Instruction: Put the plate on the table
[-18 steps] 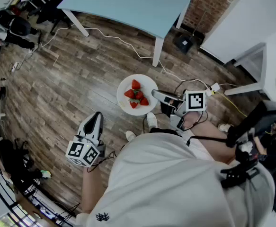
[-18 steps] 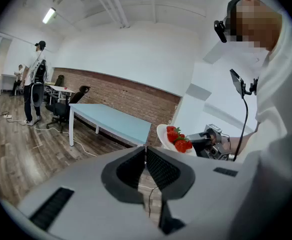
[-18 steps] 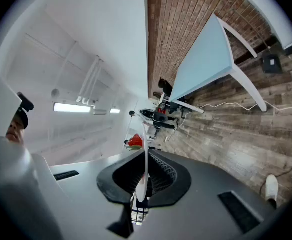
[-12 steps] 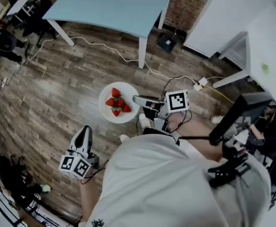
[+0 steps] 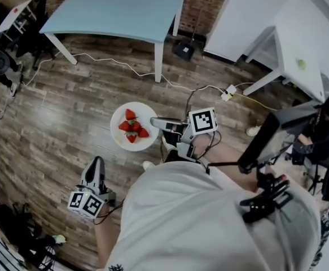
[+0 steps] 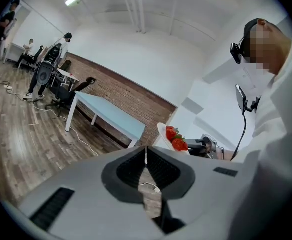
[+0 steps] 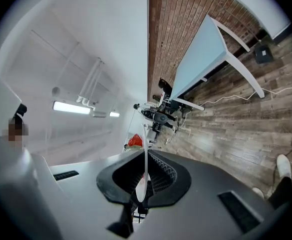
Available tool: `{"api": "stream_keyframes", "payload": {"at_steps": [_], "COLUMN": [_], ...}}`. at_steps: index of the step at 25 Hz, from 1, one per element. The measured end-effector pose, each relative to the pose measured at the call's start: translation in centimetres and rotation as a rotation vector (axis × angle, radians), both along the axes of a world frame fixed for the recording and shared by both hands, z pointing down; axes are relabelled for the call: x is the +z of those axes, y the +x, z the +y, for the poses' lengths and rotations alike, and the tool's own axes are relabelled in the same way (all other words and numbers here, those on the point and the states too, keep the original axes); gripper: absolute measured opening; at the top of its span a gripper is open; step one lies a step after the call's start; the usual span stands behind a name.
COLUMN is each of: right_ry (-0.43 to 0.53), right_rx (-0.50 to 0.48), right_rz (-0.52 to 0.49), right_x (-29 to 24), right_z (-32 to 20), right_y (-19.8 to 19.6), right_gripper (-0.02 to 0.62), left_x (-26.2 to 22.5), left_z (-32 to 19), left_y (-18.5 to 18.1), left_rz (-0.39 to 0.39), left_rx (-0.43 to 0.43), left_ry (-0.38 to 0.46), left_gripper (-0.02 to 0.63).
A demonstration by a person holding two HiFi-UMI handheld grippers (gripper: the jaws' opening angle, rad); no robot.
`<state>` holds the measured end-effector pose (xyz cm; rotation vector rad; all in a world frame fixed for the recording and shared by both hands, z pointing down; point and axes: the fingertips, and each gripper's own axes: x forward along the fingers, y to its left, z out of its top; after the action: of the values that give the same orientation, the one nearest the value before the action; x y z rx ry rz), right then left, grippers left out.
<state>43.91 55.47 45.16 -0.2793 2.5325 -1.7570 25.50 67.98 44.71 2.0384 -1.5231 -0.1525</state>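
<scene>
**Plate (image 5: 118, 141) held over floor (image 5: 68, 112)**

Floor: wood planks. Worktop (image 5: 113, 7): pale blue, far. Plate: white, nearer than the worktop, right rim pinched in the right hand-held gripper (image 5: 156, 122). Left hand-held gripper (image 5: 95, 164): near left, jaws together, empty. Strawberries (image 5: 133, 126): on the plate.

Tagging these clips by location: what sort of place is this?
Probably an open office or lab workspace: a light blue table stands near a brick wall on a wood-plank floor, and office chairs stand farther back.
</scene>
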Motion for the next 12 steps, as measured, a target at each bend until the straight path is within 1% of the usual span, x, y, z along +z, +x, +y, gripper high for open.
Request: {"api": "stream_keyframes", "payload": {"at_steps": [5,12], "right_ry": [0.004,-0.021], "right_rx": [0.012,-0.013], "right_rz": [0.007,0.019], "right_x": [-0.1,-0.1], "right_z": [1.7,3.9], "right_y": [-1.6,-3.0], "right_gripper": [0.02,0.02], "left_x": [0.2,0.8], "left_z": [1.3,3.4], "left_y": [-1.6,-3.1], "left_rz": [0.008,0.027], "left_rx": [0.02,-0.004], "left_ry": [-0.004,0.004], "left_gripper": [0.015,0.015]}}
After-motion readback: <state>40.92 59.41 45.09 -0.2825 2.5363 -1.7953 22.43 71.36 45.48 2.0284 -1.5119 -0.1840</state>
